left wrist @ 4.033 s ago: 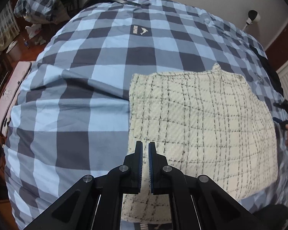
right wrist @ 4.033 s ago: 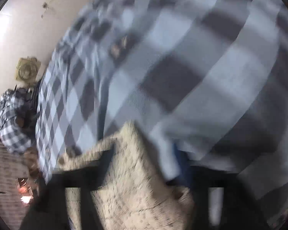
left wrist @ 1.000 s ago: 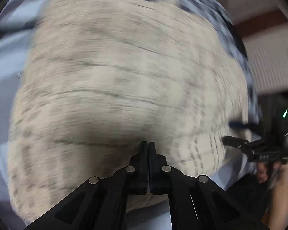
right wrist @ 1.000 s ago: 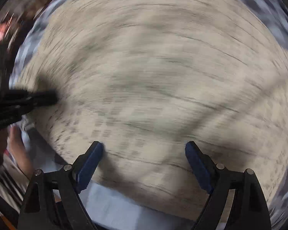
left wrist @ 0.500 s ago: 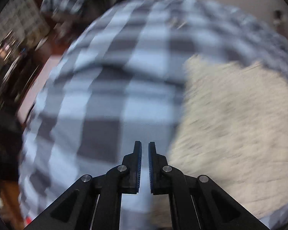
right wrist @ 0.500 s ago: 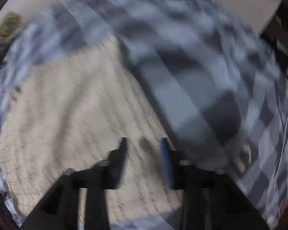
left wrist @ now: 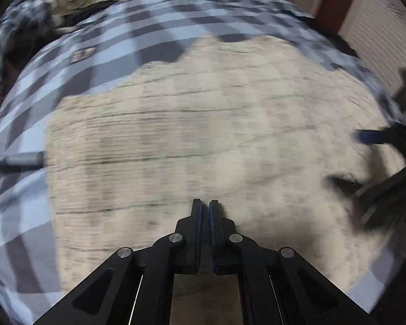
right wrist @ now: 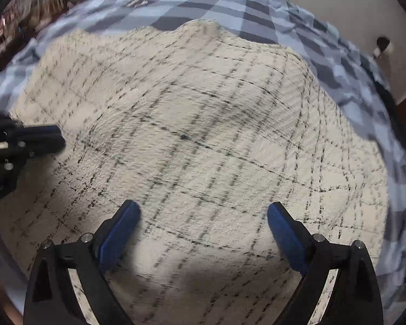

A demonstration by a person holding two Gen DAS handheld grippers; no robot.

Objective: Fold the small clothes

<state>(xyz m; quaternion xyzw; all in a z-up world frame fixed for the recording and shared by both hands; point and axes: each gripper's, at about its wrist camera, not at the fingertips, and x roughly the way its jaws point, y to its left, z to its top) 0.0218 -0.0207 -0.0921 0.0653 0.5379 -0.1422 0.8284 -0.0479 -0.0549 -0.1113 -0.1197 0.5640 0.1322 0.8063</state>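
Note:
A cream garment point(left wrist: 203, 135) with a thin black grid lies flat on the blue and grey checked bed cover point(left wrist: 149, 27). It fills most of the right wrist view point(right wrist: 203, 135). My left gripper point(left wrist: 205, 203) points down over the garment's near part, shut with nothing between its pads. It also shows at the left edge of the right wrist view point(right wrist: 40, 138). My right gripper point(right wrist: 203, 207) hovers over the garment's near part. Its jaws are opening wide, with only the flat cloth below them and nothing gripped. In the left wrist view the right gripper point(left wrist: 352, 159) appears blurred at the garment's right side.
The checked bed cover point(right wrist: 257, 8) surrounds the garment on all far sides. A plaid pillow point(left wrist: 13, 27) and dark clothing lie at the far left of the bed. A pale wall stands behind, with a small camera point(right wrist: 383, 44) and a louvred door point(left wrist: 379, 27) to the right.
The left gripper has swung from over the bare bed cover back over the garment, still shut. The right gripper's jaws went from narrow to wide apart as it came over the garment.

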